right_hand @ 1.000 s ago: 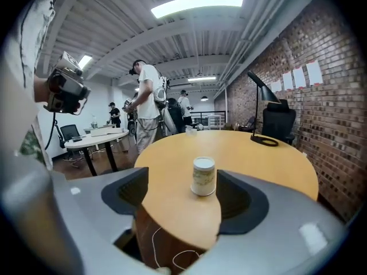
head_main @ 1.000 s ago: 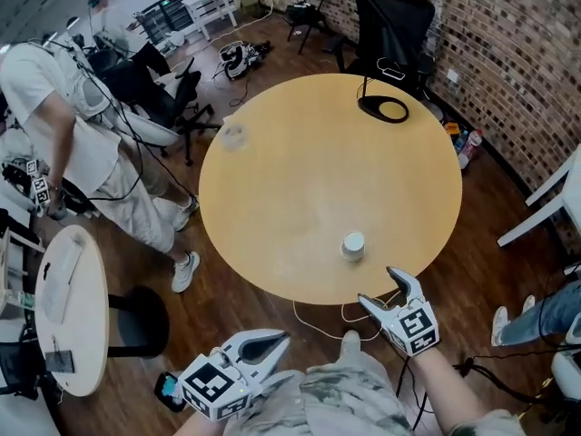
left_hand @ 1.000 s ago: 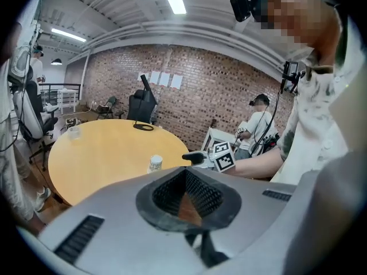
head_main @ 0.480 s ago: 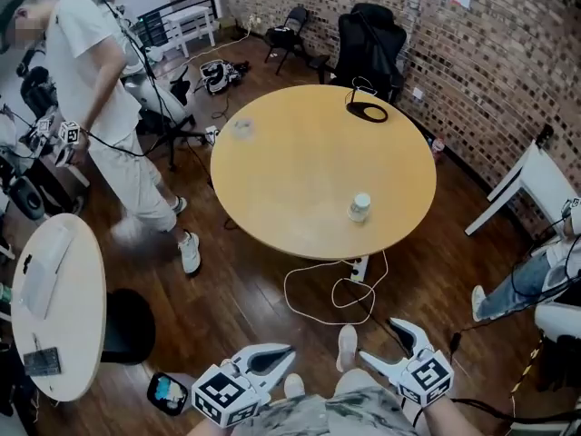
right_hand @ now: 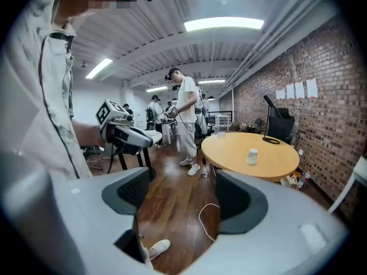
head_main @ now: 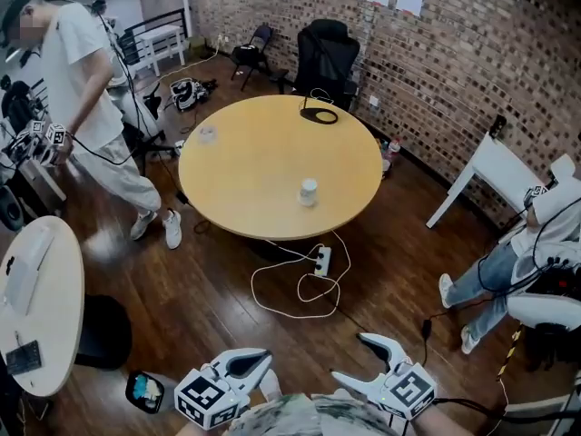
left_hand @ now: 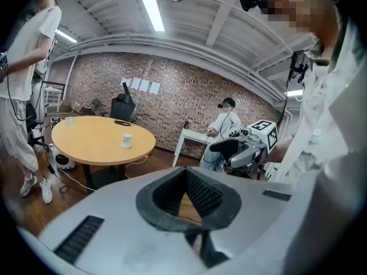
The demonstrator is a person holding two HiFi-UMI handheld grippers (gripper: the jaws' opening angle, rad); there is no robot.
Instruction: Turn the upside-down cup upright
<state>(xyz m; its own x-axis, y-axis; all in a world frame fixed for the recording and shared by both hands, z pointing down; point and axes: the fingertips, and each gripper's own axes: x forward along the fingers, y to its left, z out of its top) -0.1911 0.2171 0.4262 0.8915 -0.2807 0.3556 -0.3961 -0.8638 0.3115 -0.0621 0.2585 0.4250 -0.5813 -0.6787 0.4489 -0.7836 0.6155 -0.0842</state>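
Note:
A small white cup stands on the round wooden table, far ahead of both grippers; I cannot tell which way up it is. It also shows small in the left gripper view as the cup and in the right gripper view as the cup. My left gripper is low at the frame's bottom over the wood floor, its tips together and nothing held. My right gripper is beside it, jaws wide apart and empty. In its own view the left gripper closes to a point; the right gripper shows a wide gap.
A clear cup and a black cable ring lie on the table's far side. A power strip with a white cable lies on the floor between me and the table. A person stands left, another sits right. A white side table is at left.
The table and cup have drawn much farther away from me. Both grippers now hang over open floor instead of near the table's edge. The standing person has shifted at left.

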